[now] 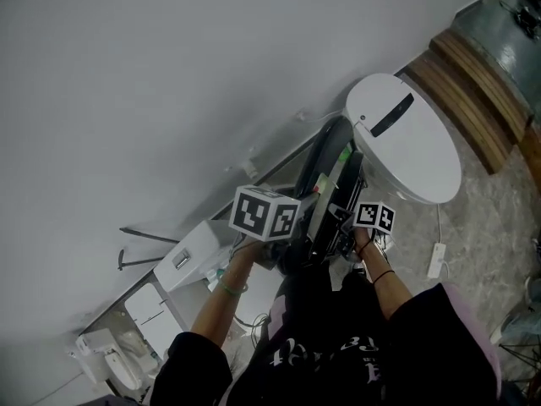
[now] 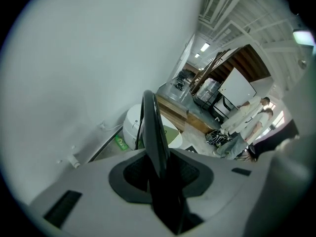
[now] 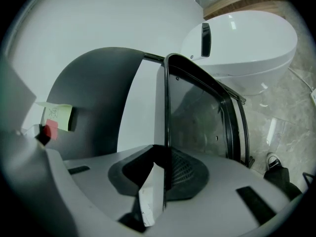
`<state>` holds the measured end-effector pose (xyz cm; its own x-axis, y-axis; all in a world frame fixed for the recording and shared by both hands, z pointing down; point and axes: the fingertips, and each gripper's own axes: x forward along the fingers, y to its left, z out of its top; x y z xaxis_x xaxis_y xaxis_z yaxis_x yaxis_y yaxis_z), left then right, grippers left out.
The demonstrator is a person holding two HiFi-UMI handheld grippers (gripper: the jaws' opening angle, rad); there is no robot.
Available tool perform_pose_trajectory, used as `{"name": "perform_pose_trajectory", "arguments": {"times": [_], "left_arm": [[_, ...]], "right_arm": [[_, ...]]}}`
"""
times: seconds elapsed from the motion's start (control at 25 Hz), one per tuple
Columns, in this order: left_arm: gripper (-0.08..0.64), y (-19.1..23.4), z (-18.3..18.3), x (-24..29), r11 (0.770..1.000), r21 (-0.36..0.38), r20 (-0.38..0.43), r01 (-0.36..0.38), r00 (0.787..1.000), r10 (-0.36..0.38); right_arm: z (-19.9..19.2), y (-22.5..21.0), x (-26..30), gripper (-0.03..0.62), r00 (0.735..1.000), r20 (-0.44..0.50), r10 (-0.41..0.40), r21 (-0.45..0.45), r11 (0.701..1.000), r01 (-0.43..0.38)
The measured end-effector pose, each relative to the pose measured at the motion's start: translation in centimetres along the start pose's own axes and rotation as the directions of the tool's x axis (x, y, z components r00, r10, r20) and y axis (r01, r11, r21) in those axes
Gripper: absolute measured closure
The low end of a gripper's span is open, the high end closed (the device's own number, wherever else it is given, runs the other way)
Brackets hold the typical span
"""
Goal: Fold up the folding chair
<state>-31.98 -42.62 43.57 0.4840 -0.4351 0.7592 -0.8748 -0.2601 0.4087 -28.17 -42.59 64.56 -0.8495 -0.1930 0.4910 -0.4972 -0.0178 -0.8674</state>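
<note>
The folding chair (image 1: pixel 331 180) is black and folded flat, standing on edge close to the white wall. My left gripper (image 1: pixel 292 248) is shut on one edge of it. In the left gripper view that thin black edge (image 2: pixel 154 132) runs up from between the pads of the left gripper (image 2: pixel 164 179). My right gripper (image 1: pixel 345 227) is shut on the chair's other side. In the right gripper view a black frame tube (image 3: pixel 167 112) passes between the pads of the right gripper (image 3: pixel 165 179), with the dark seat panel (image 3: pixel 200 117) to its right.
A white rounded appliance (image 1: pixel 407 138) with a black slot stands just beyond the chair. Wooden steps (image 1: pixel 469 91) lie behind it. A white power strip (image 1: pixel 436 260) is on the stone floor, and white boxes (image 1: pixel 190 256) line the wall. People (image 2: pixel 252 115) stand far off.
</note>
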Motion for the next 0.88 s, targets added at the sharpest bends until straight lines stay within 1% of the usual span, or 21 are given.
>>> {"name": "perform_pose_trajectory", "arguments": {"times": [0.2, 0.44, 0.6, 0.76, 0.88], "left_arm": [[0.460, 6.1, 3.0, -1.6, 0.999, 0.045, -0.027, 0.015, 1.000, -0.014], [0.460, 13.3, 7.5, -2.5, 0.997, 0.079, -0.042, 0.016, 0.999, -0.012], [0.460, 17.9, 10.0, -3.4, 0.996, 0.094, -0.045, 0.000, 0.999, 0.004], [0.462, 22.5, 11.8, -4.6, 0.996, 0.086, -0.045, -0.020, 0.999, 0.024], [0.460, 25.5, 12.5, -5.3, 0.995, 0.094, -0.071, -0.039, 0.996, 0.046]], "right_arm": [[2.4, 3.3, 5.9, 0.514, 0.999, 0.039, -0.003, 0.018, 1.000, 0.002], [6.6, 6.9, 13.2, 0.514, 0.996, 0.091, 0.010, 0.036, 0.999, -0.014], [8.6, 9.4, 17.8, 0.514, 0.994, 0.107, 0.025, 0.037, 0.999, -0.029], [10.1, 11.6, 22.0, 0.514, 0.993, 0.115, 0.028, 0.028, 0.999, -0.032], [10.8, 12.7, 24.3, 0.514, 0.992, 0.122, 0.017, 0.026, 0.999, -0.020]]}}
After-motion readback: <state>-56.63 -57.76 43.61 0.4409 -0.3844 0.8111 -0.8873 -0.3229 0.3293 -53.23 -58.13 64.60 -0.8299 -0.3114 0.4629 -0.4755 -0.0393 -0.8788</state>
